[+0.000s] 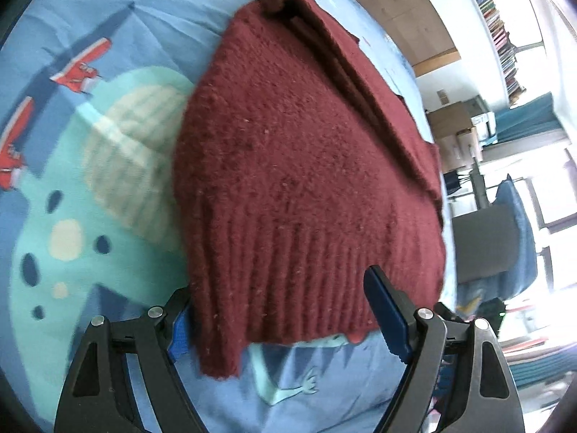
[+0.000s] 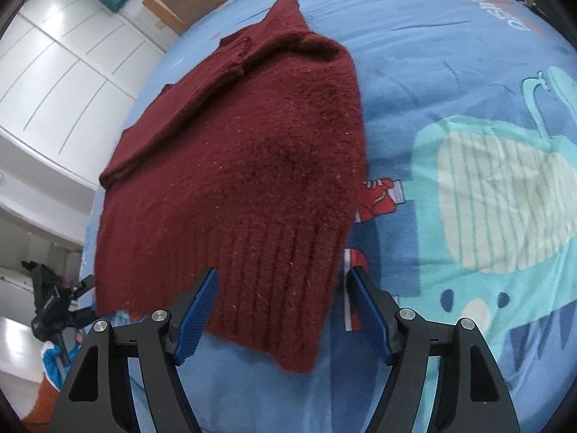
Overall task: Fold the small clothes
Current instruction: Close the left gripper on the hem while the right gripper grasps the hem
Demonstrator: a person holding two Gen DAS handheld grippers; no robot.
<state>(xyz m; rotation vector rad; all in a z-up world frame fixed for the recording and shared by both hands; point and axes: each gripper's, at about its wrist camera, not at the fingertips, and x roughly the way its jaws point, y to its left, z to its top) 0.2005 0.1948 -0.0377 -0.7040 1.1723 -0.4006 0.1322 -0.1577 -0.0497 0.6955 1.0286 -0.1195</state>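
Note:
A dark red knitted sweater (image 1: 299, 166) lies folded on a blue printed bedsheet (image 1: 108, 18), its ribbed hem towards me. My left gripper (image 1: 281, 310) is open, its blue-padded jaws either side of the hem's corner, the left pad partly hidden under the knit. In the right wrist view the same sweater (image 2: 245, 180) lies ahead with a sleeve folded across its far part. My right gripper (image 2: 283, 303) is open around the other hem corner, which hangs between the jaws. The left gripper (image 2: 61, 306) shows at the far left there.
The bedsheet (image 2: 450, 72) has a teal whale print (image 2: 497, 195) and red planes (image 1: 81, 68). White wardrobe doors (image 2: 54, 83) stand left of the bed. Boxes, shelves with books (image 1: 501, 29) and a window lie beyond the bed's right edge.

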